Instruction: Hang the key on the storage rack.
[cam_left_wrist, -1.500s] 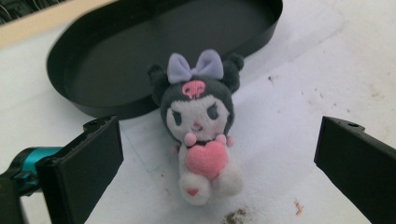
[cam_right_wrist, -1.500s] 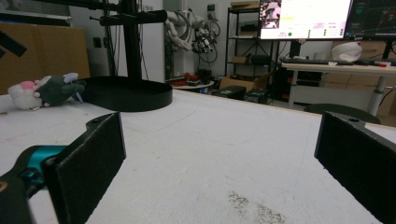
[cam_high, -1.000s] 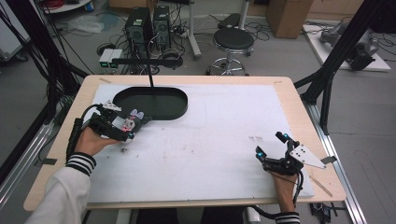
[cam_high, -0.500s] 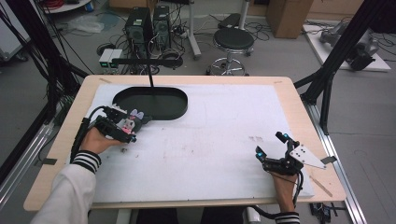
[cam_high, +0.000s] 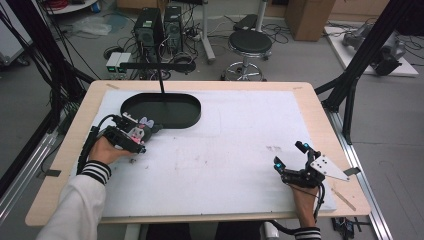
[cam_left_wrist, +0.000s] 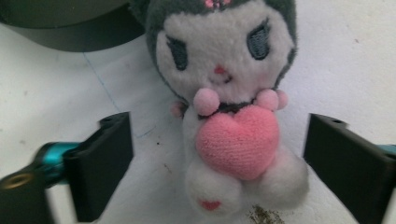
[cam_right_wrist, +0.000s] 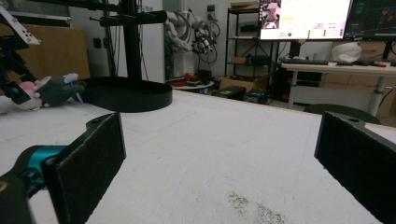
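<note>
Unlabelled plush toy (cam_left_wrist: 233, 126), pink heart

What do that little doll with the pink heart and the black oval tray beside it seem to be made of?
The doll looks like soft plush fabric: fuzzy pile, stitched eyes, a stuffed pink heart. The black oval tray seems rigid with a matte finish, probably painted metal or plastic; its thin upright rim holds a clean shape, but the look leaves that open.

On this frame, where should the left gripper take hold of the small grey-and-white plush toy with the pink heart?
Likely across the soft white body behind the pink heart of the plush toy, from its feet end. It lies face up on the white table cover, and the open left gripper already straddles its narrower body.
</note>
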